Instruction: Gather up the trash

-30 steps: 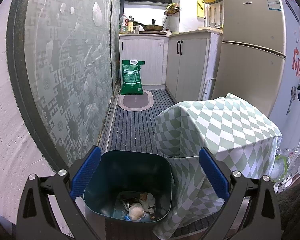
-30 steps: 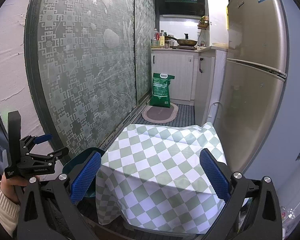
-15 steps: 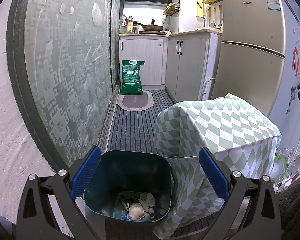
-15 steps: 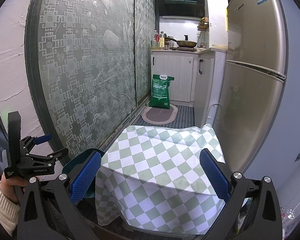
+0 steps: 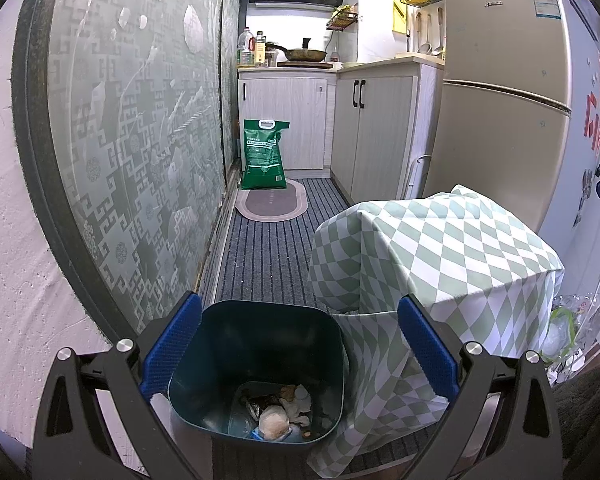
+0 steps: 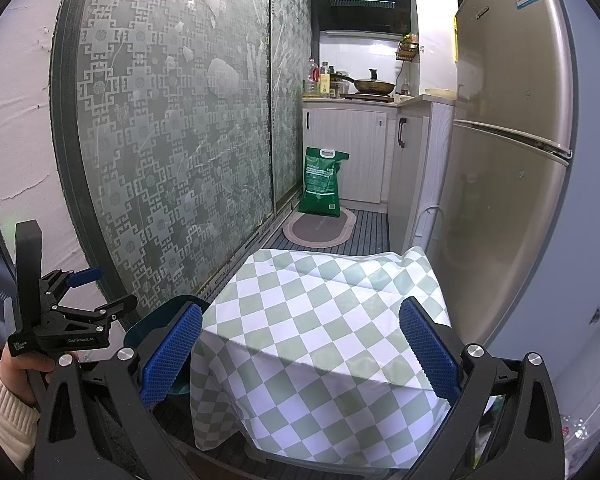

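A dark teal trash bin [image 5: 256,332] stands on the floor beside a small table under a green-and-white checked cloth [image 5: 452,248]. Crumpled paper and other scraps [image 5: 276,420] lie at its bottom. My left gripper [image 5: 300,360] is open and empty, hovering above the bin's mouth. My right gripper [image 6: 300,354] is open and empty above the checked cloth [image 6: 320,320]. The bin's rim [image 6: 140,326] shows at the cloth's left edge in the right wrist view. The left gripper [image 6: 88,312] also shows there, held by a hand.
A frosted glass sliding door [image 5: 140,140] lines the left. A beige fridge [image 5: 500,100] stands on the right. White cabinets [image 5: 372,132], a green sack [image 5: 264,156] and an oval mat [image 5: 272,204] lie ahead on the striped floor runner. Clear plastic bags [image 5: 568,328] lie right of the table.
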A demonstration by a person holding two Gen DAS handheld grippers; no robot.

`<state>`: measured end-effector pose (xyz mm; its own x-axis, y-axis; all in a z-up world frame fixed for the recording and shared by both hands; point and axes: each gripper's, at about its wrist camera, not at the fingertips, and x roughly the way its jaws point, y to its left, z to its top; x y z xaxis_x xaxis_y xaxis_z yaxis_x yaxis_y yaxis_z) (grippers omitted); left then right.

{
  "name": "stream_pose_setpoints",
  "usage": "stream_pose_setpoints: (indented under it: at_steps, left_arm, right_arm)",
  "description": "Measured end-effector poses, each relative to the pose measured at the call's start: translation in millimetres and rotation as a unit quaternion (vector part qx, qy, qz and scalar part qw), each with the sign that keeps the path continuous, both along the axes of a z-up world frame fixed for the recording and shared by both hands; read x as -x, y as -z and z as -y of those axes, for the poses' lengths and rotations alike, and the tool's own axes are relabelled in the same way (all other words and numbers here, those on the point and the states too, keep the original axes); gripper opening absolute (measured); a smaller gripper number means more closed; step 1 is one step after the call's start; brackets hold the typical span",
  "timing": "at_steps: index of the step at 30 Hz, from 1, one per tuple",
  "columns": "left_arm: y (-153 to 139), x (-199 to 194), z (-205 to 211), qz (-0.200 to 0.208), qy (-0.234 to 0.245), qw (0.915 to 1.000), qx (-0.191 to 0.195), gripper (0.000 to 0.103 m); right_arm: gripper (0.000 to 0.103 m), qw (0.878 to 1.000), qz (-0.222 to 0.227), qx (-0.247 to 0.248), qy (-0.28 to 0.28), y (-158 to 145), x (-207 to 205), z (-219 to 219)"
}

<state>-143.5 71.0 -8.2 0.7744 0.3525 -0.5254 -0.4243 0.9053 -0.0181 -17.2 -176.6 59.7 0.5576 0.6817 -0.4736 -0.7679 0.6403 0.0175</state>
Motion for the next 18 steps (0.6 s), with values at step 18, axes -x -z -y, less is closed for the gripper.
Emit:
stream_pose_setpoints:
  at_steps: [18]
  left_arm:
    - [0.9, 1.9, -2.8, -0.002, 0.0, 1.0, 0.0, 0.1]
  right_arm:
    - [0.1, 1.0, 0.001, 0.0, 0.0, -0.3, -0.4, -0.5]
